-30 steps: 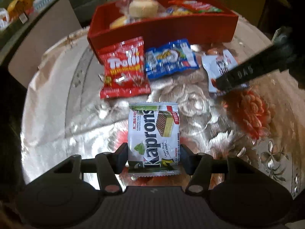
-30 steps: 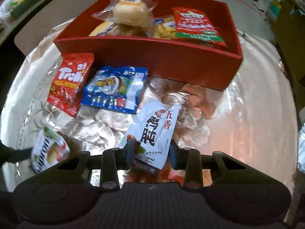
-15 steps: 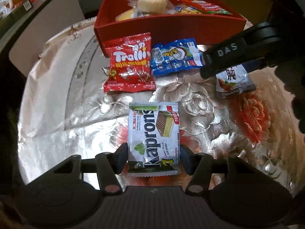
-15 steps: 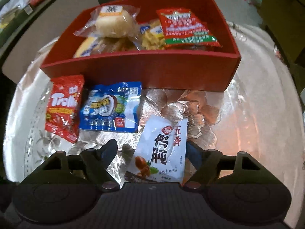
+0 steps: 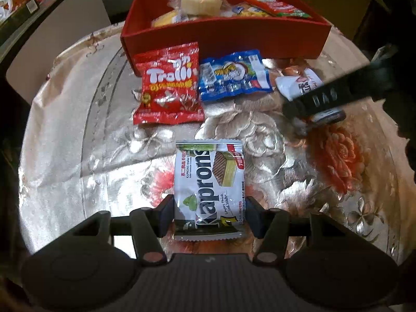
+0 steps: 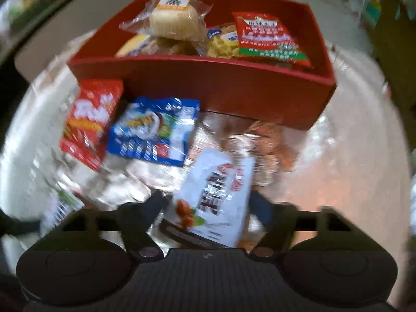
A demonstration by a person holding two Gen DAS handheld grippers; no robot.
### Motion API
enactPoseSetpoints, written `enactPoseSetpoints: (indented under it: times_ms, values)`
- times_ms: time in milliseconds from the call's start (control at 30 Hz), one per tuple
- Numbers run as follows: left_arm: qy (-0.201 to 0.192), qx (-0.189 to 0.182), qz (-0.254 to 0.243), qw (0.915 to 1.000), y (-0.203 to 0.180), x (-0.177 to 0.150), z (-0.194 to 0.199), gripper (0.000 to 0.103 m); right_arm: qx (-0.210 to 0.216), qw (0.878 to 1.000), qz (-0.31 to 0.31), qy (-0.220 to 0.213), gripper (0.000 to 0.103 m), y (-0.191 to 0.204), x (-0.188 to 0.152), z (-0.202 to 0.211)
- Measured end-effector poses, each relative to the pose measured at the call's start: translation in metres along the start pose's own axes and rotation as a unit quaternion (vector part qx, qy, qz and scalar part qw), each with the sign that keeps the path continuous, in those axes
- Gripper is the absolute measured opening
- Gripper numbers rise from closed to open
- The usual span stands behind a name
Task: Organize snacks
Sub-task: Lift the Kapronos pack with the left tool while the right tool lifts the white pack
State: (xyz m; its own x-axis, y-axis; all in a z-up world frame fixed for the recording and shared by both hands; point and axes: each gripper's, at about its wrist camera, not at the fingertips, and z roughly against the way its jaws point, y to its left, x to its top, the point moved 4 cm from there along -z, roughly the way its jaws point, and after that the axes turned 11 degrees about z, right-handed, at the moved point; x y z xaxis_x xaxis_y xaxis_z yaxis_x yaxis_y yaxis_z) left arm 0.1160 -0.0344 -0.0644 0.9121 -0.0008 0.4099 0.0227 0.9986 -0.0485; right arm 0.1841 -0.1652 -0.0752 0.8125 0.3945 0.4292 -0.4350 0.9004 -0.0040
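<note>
My left gripper (image 5: 209,212) is shut on a white Kaprons wafer pack (image 5: 209,184), held over the table. My right gripper (image 6: 208,202) straddles a white pack with Chinese print (image 6: 210,200); its jaws stand fairly wide and the blurred view does not show whether they touch the pack. That pack also shows in the left wrist view (image 5: 296,85), partly behind the right gripper's finger. A red Trolli bag (image 5: 167,88) and a blue snack bag (image 5: 232,75) lie in front of the red box (image 5: 226,39), which holds several wrapped snacks.
The table has a shiny floral cloth (image 5: 78,130). A pale board (image 5: 57,41) stands beyond the table at the left. Shelves and boxes sit at the far edges of the room.
My right gripper opened wide half a second ago, then dropped lower over the white pack with its jaws narrower. My left gripper has kept its hold on the Kaprons pack.
</note>
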Motion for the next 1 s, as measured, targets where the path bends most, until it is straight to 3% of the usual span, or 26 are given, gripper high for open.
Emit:
enactPoseSetpoints:
  times_ms: [67,200,500,867,933,1000]
  values:
    - [-0.017,0.002,-0.008,0.9998,-0.004,0.003,0.005,0.051,0.009,1.000,0.002,0.003,0.063,-0.002,-0.003,0.005]
    - [-0.045,0.005,-0.021,0.9988,-0.013,0.011,0.014,0.051,0.007,1.000,0.006,-0.007,0.062,-0.009,-0.008,0.020]
    - [-0.104,0.002,-0.021,0.9944,-0.024,0.039,0.031,0.051,0.011,0.996,-0.001,-0.089,0.062,-0.024,0.008,0.073]
    - [-0.175,0.009,-0.011,0.9845,-0.024,0.072,0.051,0.051,-0.001,0.990,0.007,-0.144,0.062,-0.023,0.029,0.098]
    - [-0.184,0.009,-0.007,0.9829,-0.024,0.075,0.053,0.051,-0.002,0.988,0.012,-0.156,0.053,-0.022,0.034,0.102]
    - [-0.190,0.009,-0.007,0.9817,-0.025,0.080,0.055,0.051,0.000,0.986,0.010,-0.164,0.053,-0.023,0.038,0.105]
